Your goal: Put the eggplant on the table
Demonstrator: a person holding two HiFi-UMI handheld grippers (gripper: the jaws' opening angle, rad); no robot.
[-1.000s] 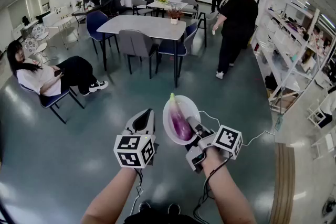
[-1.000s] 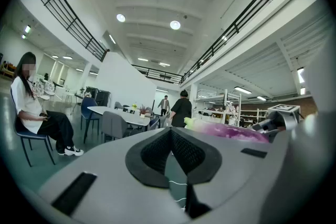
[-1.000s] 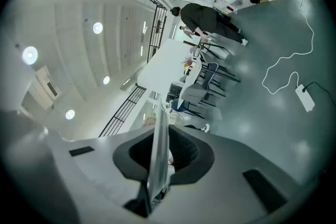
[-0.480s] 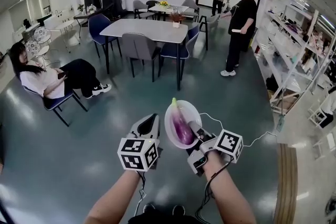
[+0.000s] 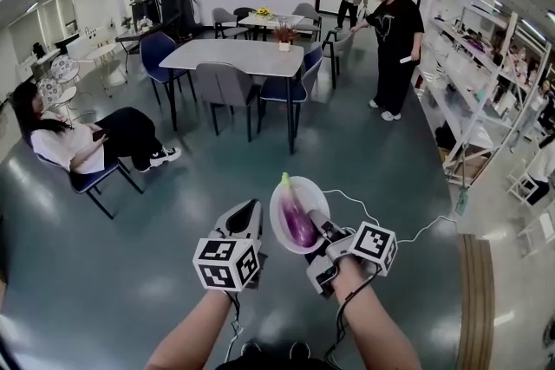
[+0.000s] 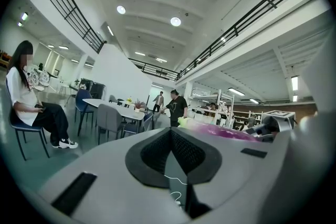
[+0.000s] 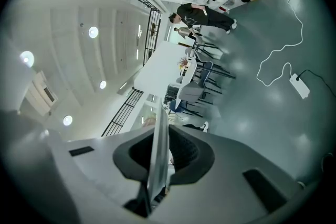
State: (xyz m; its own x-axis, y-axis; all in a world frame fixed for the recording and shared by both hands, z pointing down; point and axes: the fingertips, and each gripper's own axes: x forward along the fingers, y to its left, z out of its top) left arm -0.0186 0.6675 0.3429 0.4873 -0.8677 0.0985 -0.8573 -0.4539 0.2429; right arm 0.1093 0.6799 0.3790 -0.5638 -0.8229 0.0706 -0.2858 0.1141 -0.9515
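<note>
The right gripper (image 5: pixel 317 223) was clenched on the near rim of a white plate (image 5: pixel 277 200), which showed edge-on between its jaws in the right gripper view. The eggplant (image 5: pixel 297 217) lay on that plate, its green stem pointing away. Just left, the left gripper (image 5: pixel 244 213) had its jaws pressed together, empty. The table (image 5: pixel 232 55) stood far ahead, chairs (image 5: pixel 218 85) around it.

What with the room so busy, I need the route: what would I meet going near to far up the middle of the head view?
The right gripper, shut on the plate → the plate bearing the eggplant → large grey table with chairs → small far table with yellow flowers.
</note>
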